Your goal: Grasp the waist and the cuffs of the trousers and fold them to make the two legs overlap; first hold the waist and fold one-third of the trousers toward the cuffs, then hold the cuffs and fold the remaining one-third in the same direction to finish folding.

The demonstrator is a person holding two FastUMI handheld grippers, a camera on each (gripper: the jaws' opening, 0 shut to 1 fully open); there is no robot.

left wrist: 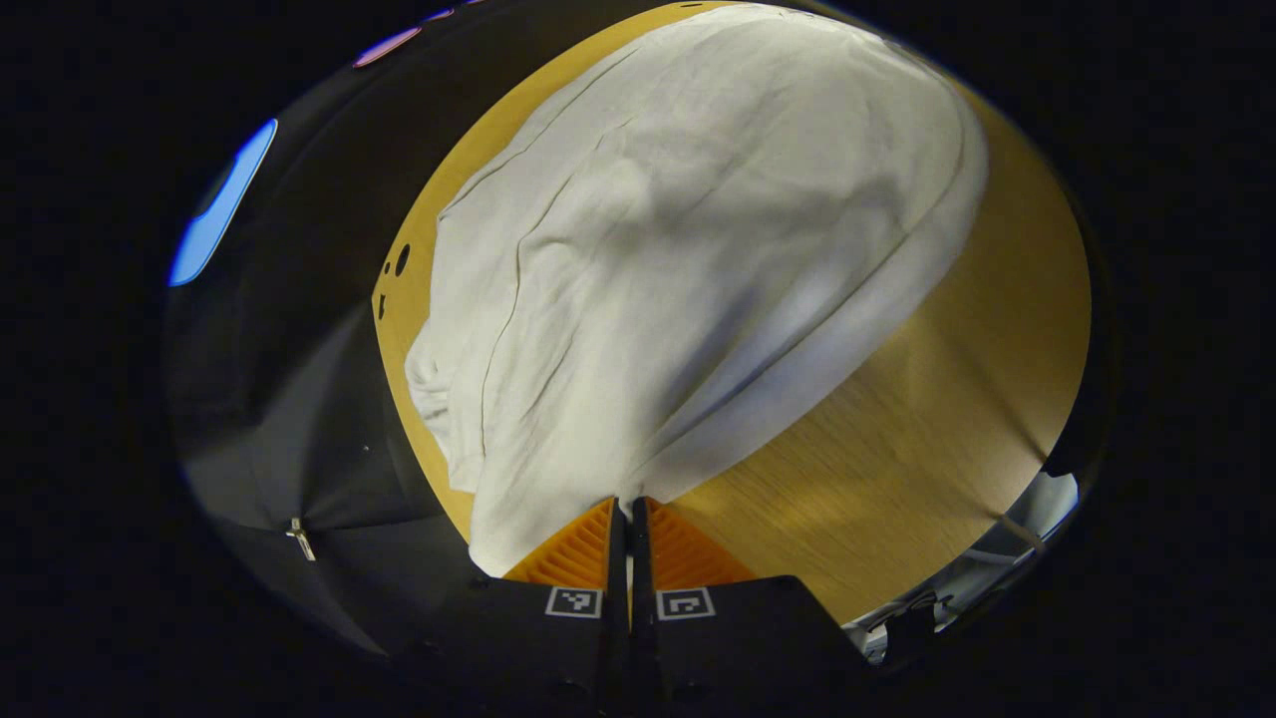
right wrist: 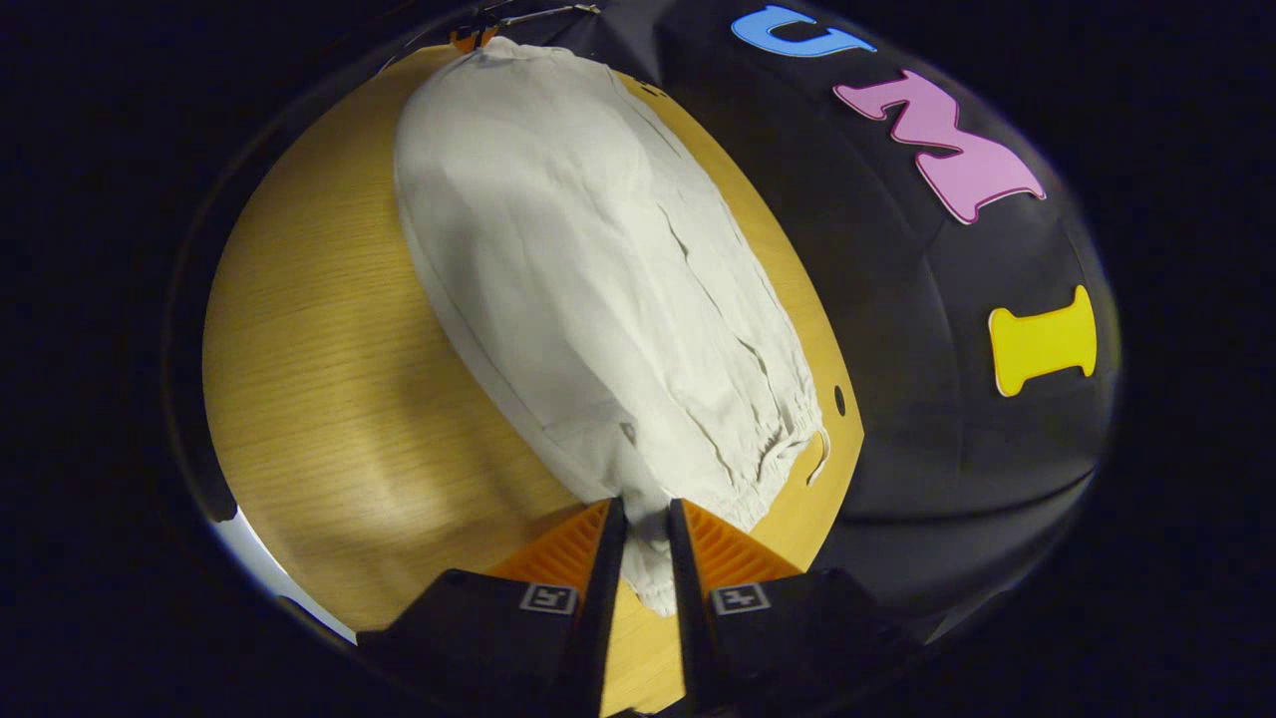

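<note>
White trousers (left wrist: 698, 249), one pair, lying lengthwise on the wooden tabletop (left wrist: 927, 429). We log the left gripper (left wrist: 629, 514) clamped on a cloth edge, and the right gripper (right wrist: 646, 519) pinching the gathered waist (right wrist: 758, 454) between nearly closed fingers.

Bare table (right wrist: 329, 399) beside the trousers (right wrist: 578, 279) – open passage, booth wall (right wrist: 937, 439) close along their far side

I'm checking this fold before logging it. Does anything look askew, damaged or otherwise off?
Nothing is damaged or spilled. The white trousers lie on the wooden table, wrinkled and bunched near the elastic waist. The right claw pinches the waist end and the left claw the other end.
</note>
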